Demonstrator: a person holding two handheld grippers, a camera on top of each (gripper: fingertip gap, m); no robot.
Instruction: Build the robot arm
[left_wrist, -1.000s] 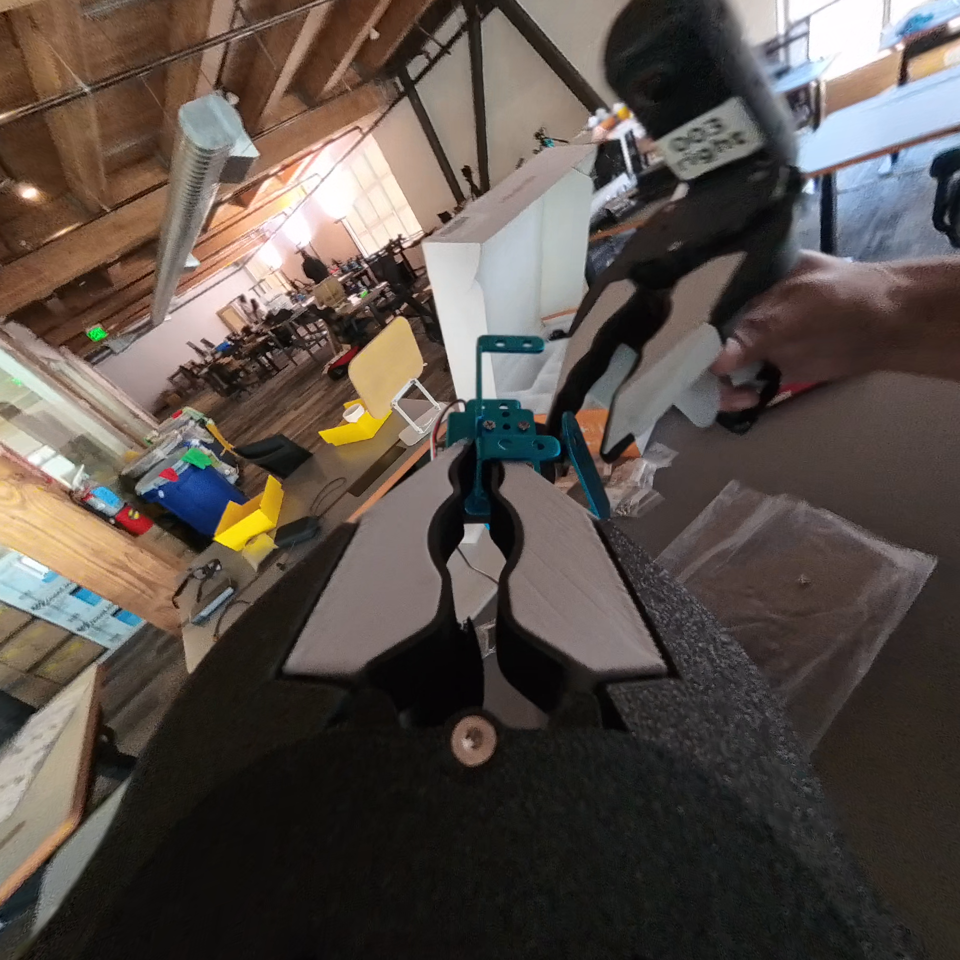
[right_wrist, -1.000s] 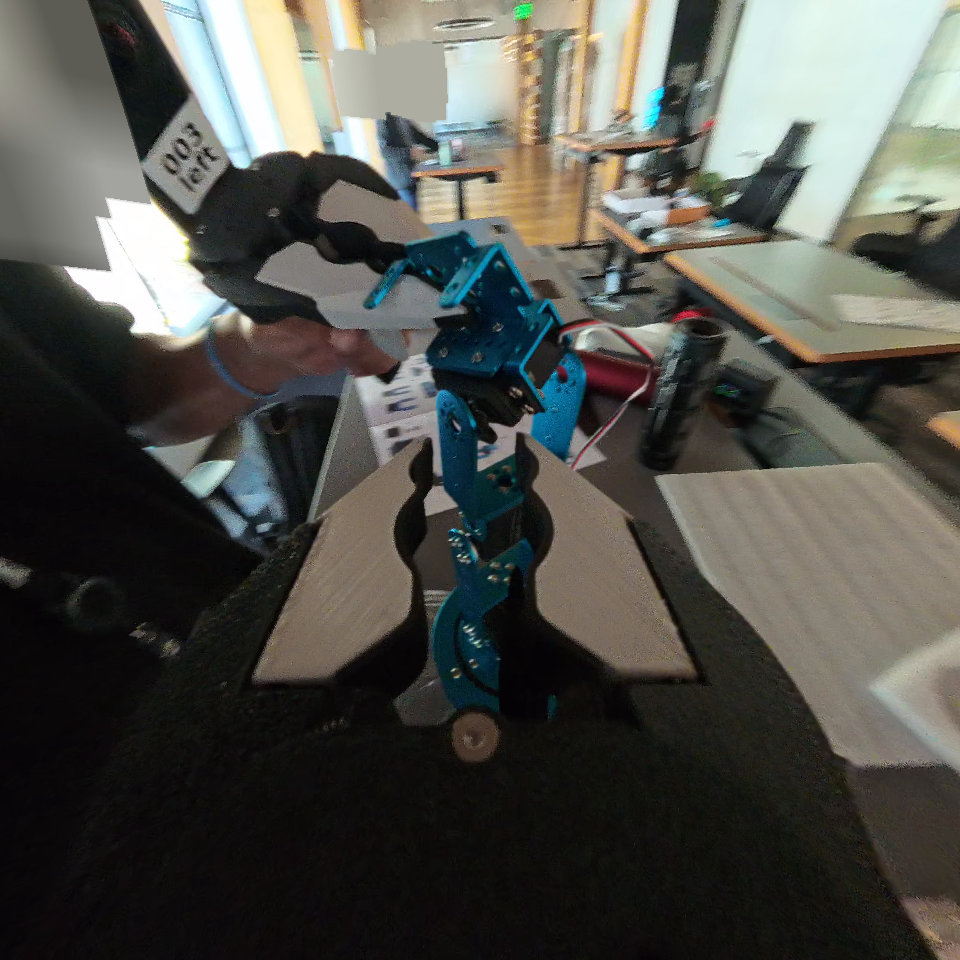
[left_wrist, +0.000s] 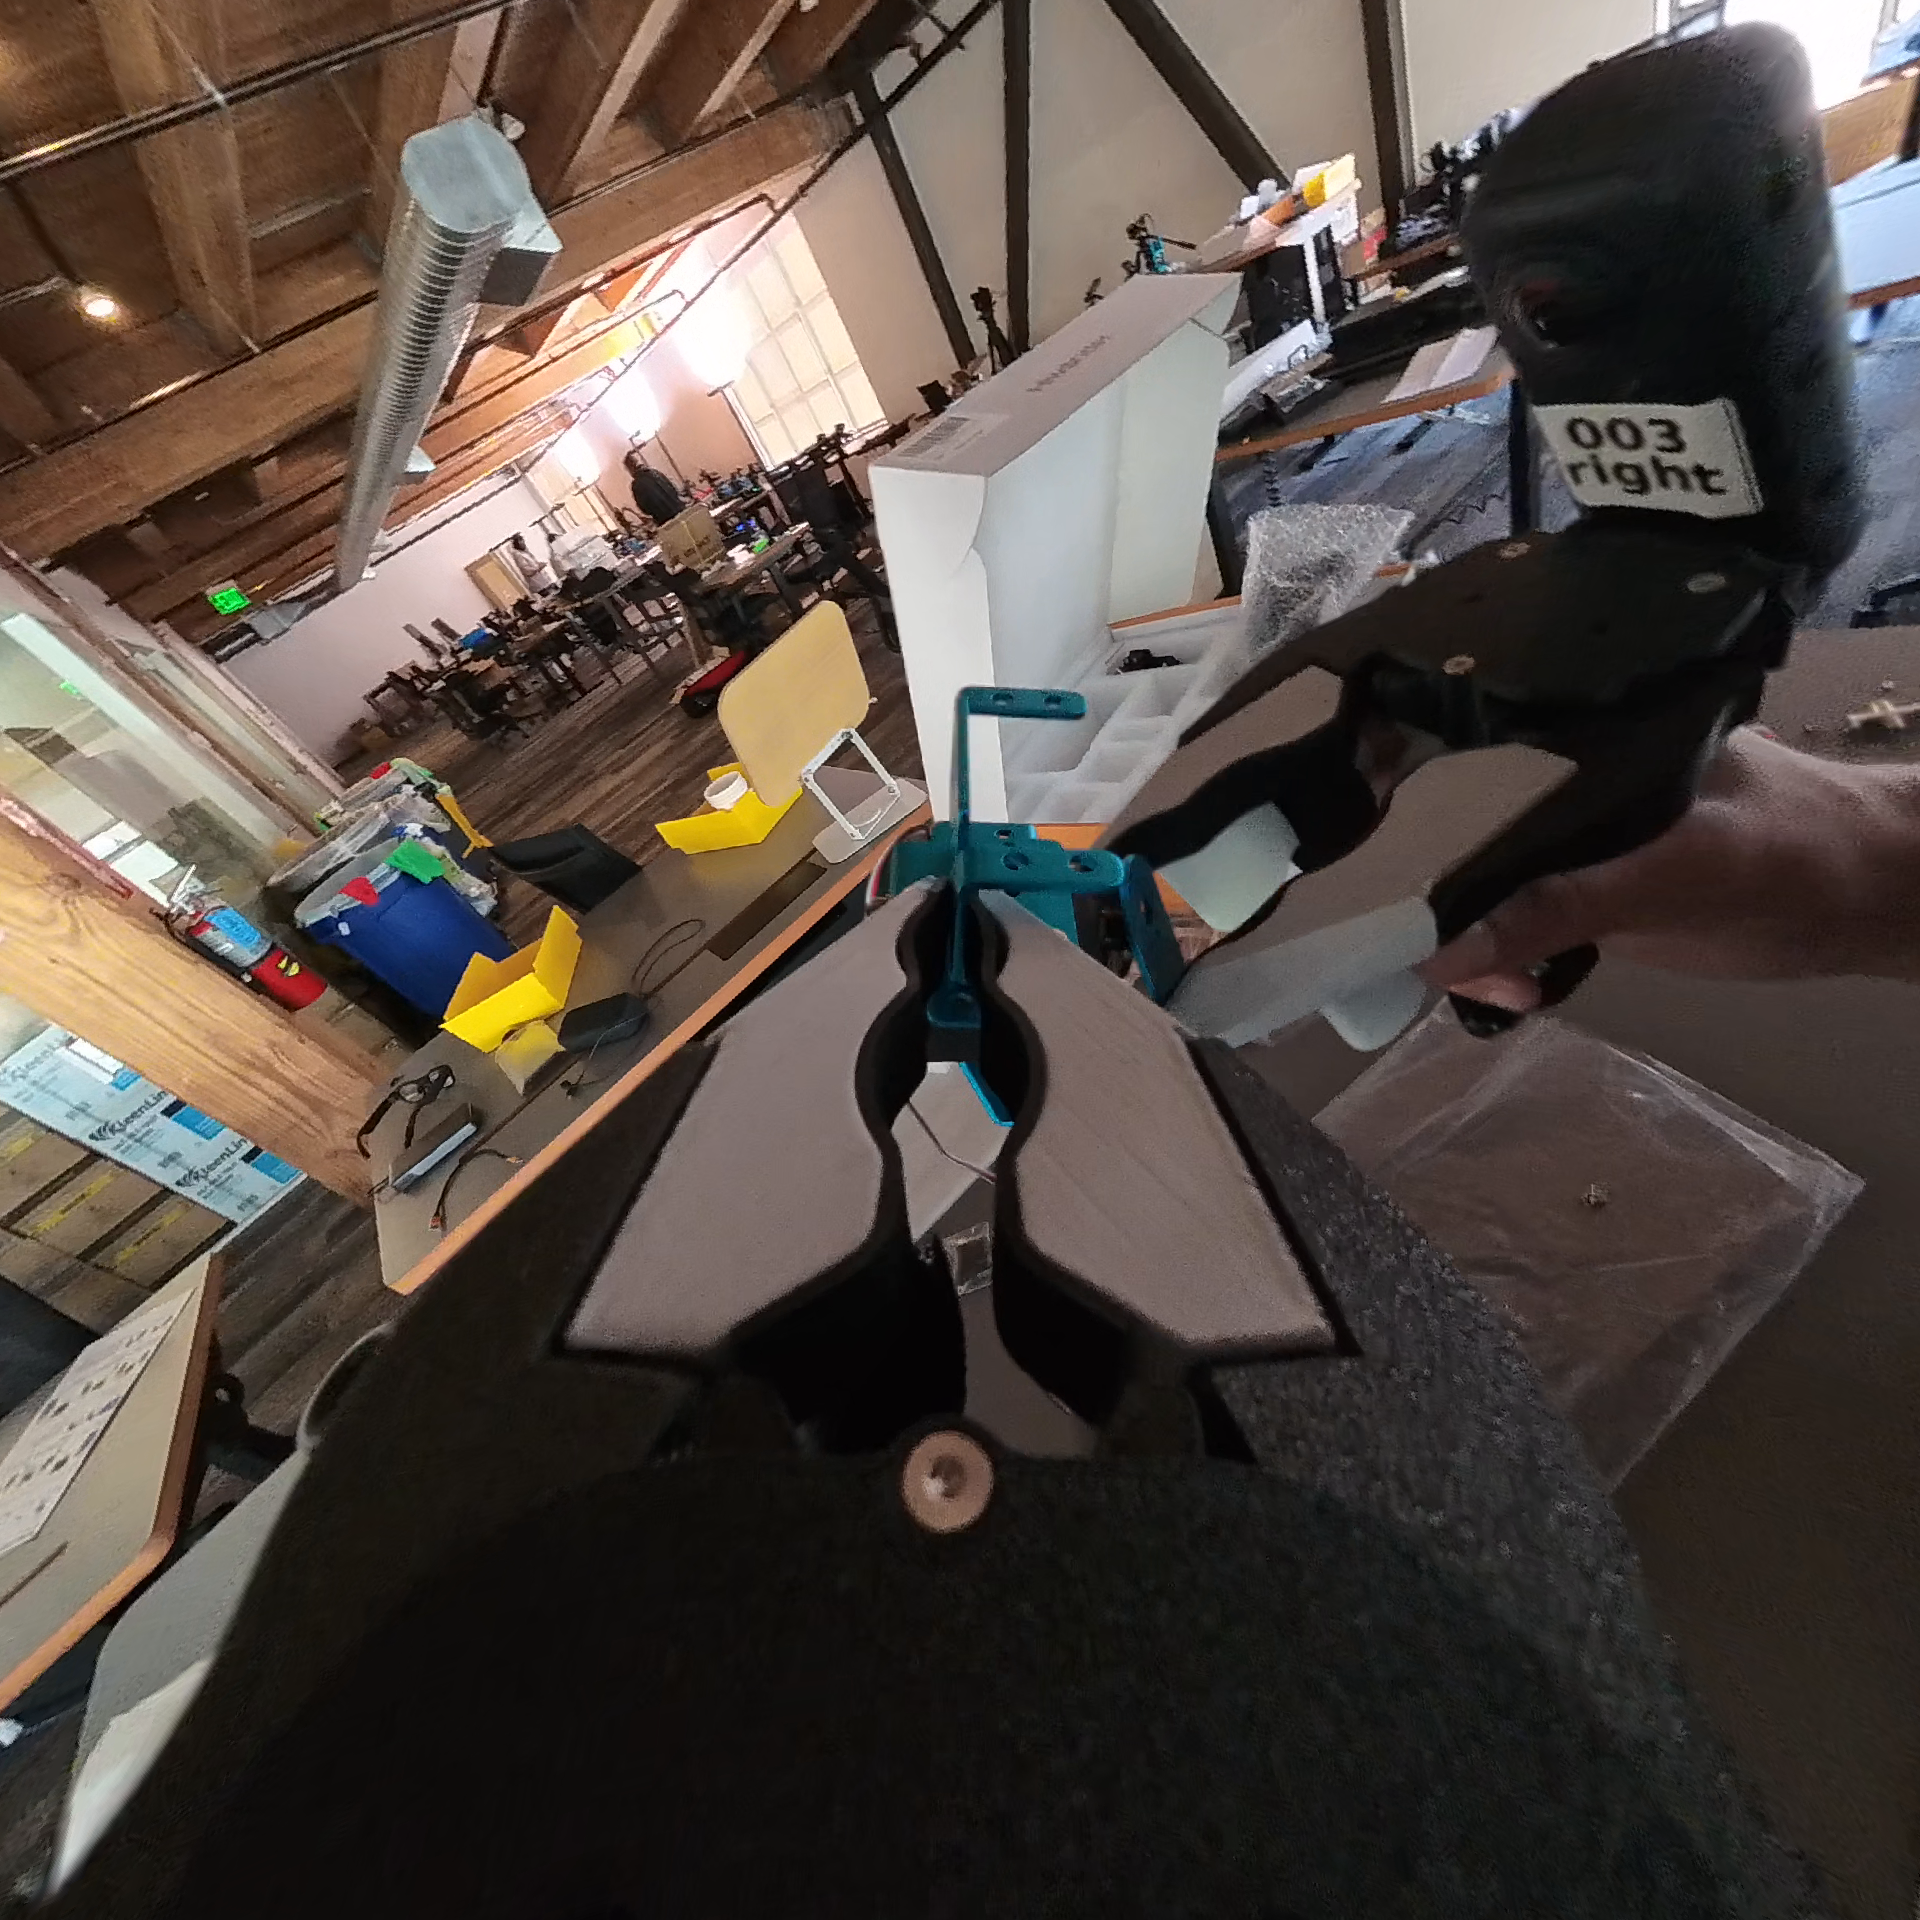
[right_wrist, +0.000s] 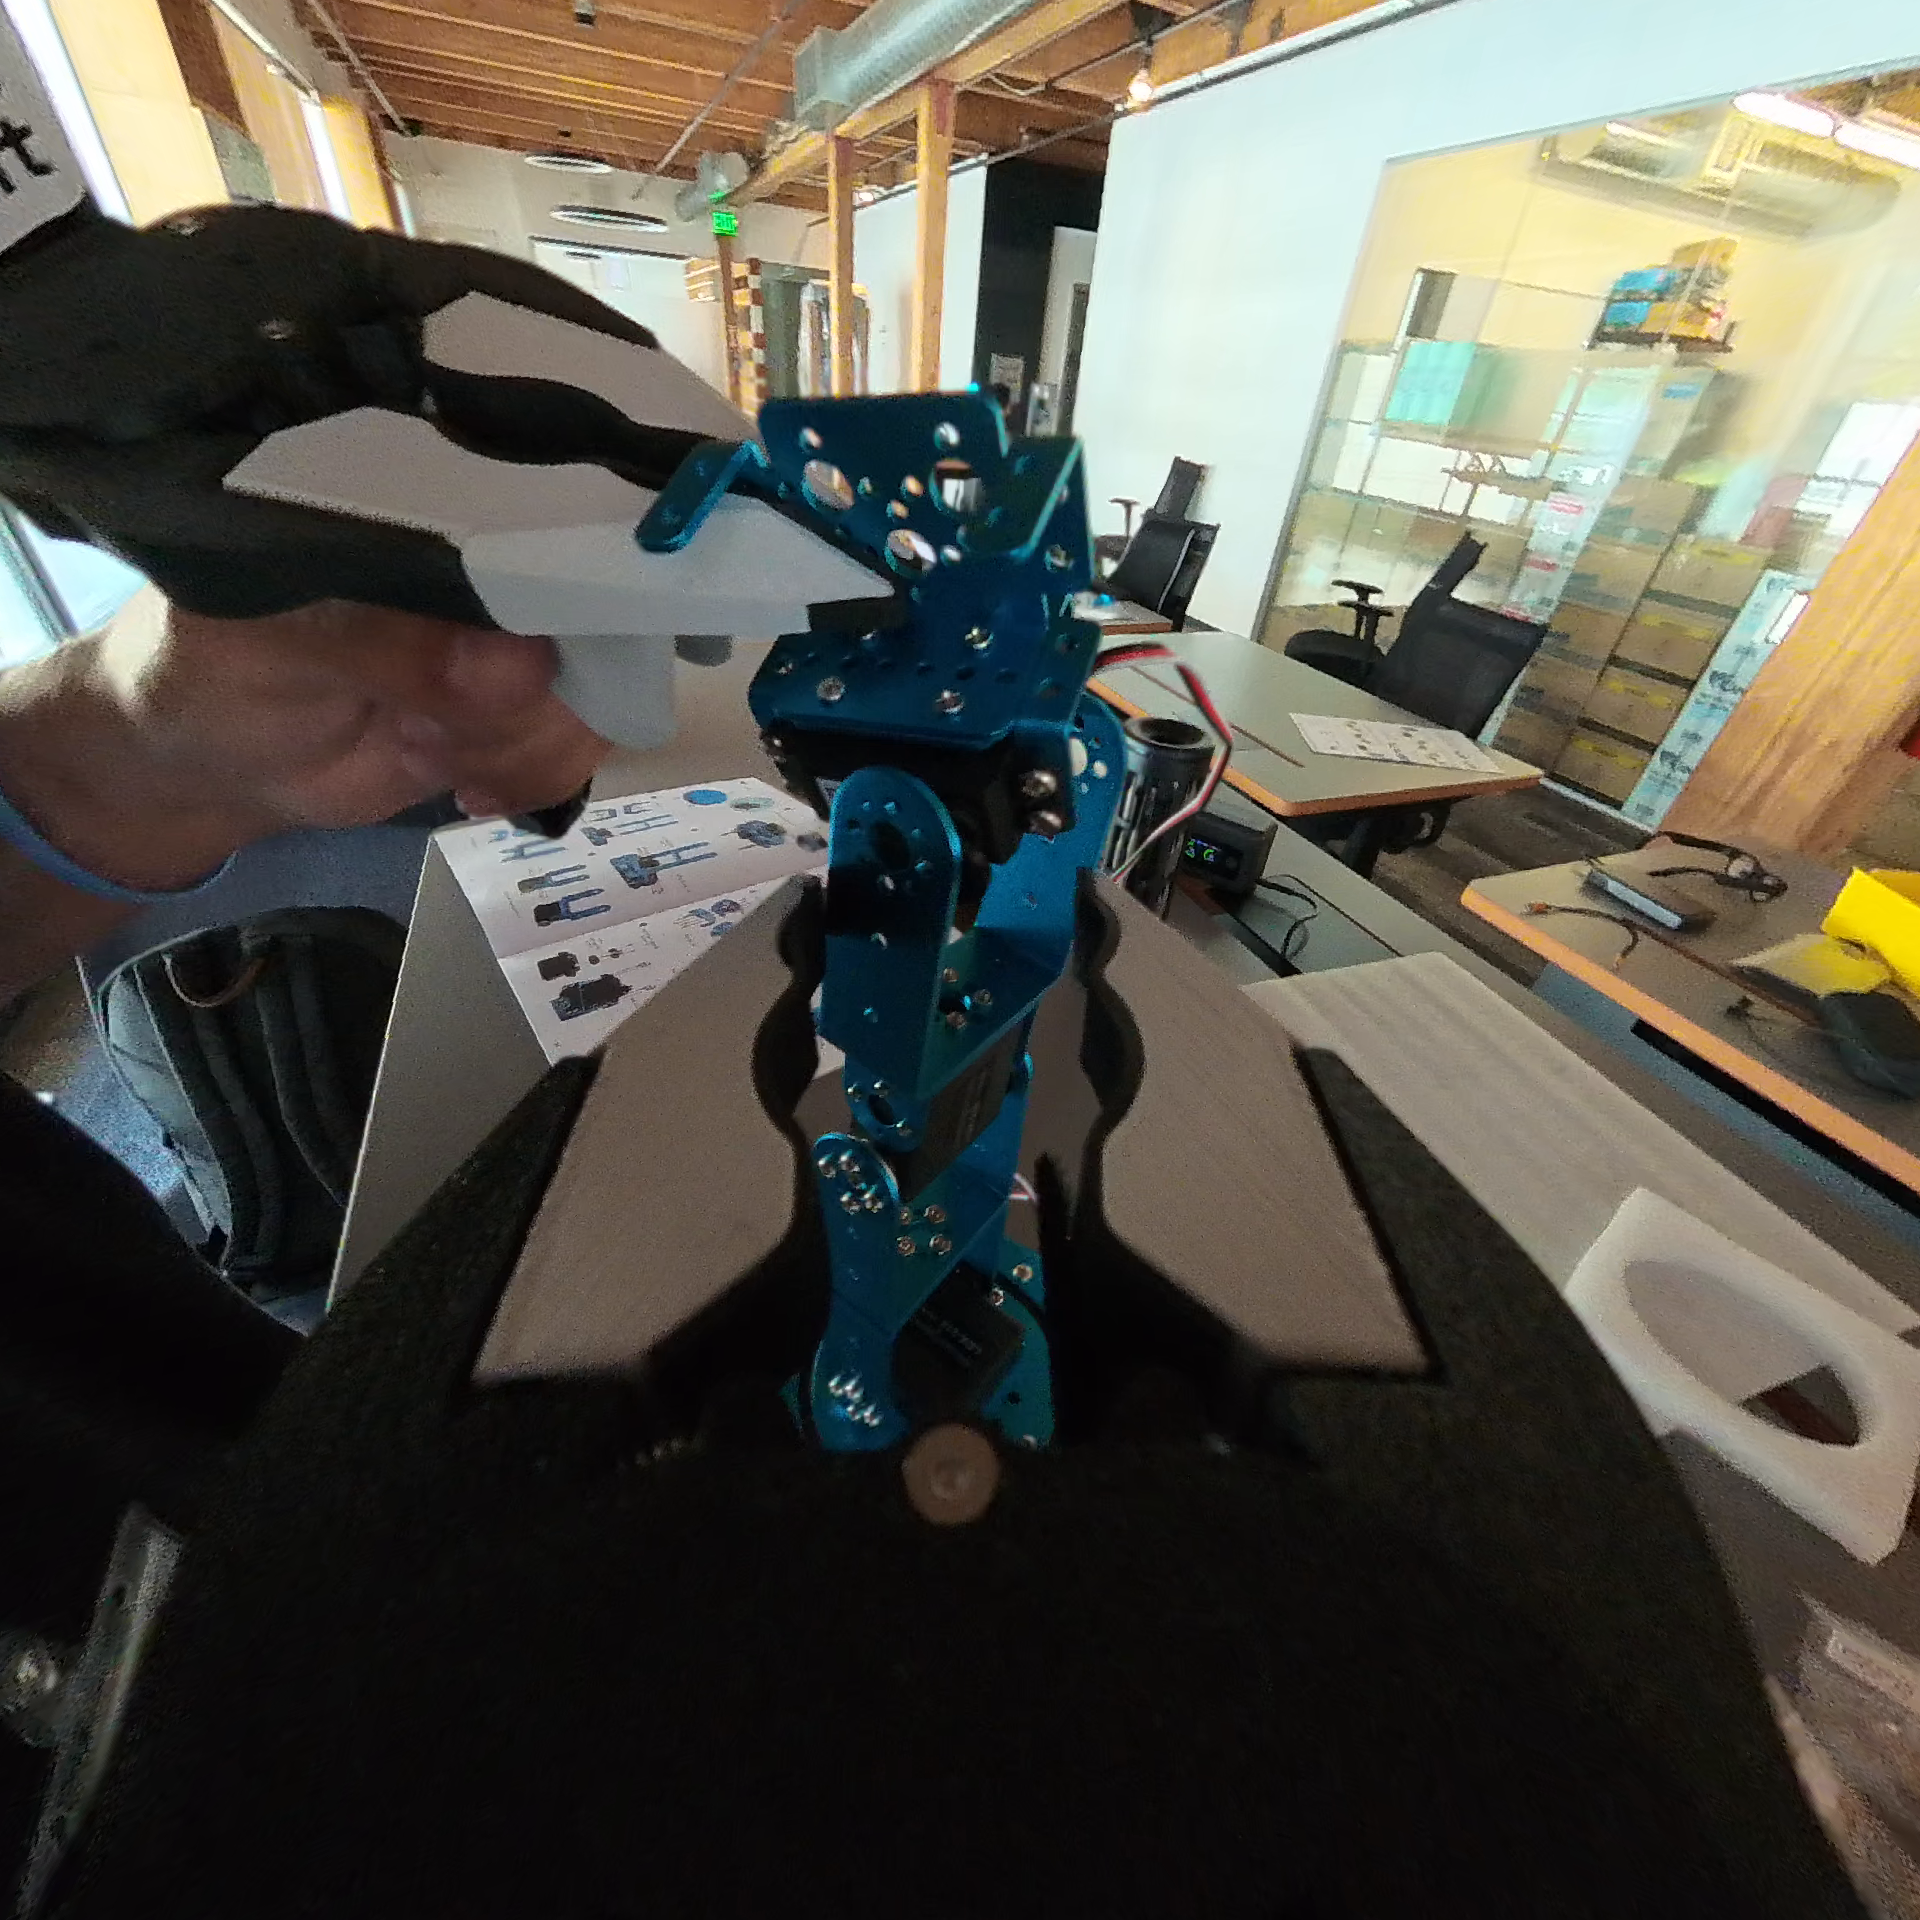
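**Two tools on one blue bracket arm**

The left tool (left_wrist: 961, 914) is clamped on a thin blue bracket tab (left_wrist: 971, 821) at the top of the blue arm (right_wrist: 935, 831); its grey fingers (left_wrist: 1091, 1039) meet around the metal with only the scalloped gap between them; in the right wrist view the same tool (right_wrist: 821, 530) comes in from the left, fingertips pinching the perforated top plate, a hand (right_wrist: 291, 717) behind it on the trigger

The right tool (right_wrist: 940, 935) stands with its fingers (right_wrist: 665, 1143) apart on either side of the arm's middle links; whether the pads touch the metal cannot be told; the arm rises upright between them, held in the air above the desk (right_wrist: 1351, 904), red, black and white wires (right_wrist: 1195, 769) trailing from a servo near its top

In the left wrist view the right tool (left_wrist: 1195, 894) reaches in from the right, a hand (left_wrist: 1714, 894) gripping its handle; behind stands an open white box (left_wrist: 1039, 582) with foam compartments; a clear plastic bag (left_wrist: 1558, 1226) lies on the desk at right

An open booklet (right_wrist: 644, 894) lies behind the arm; a white foam sheet (right_wrist: 1507, 1122) and a foam block (right_wrist: 1745, 1382) lie at right
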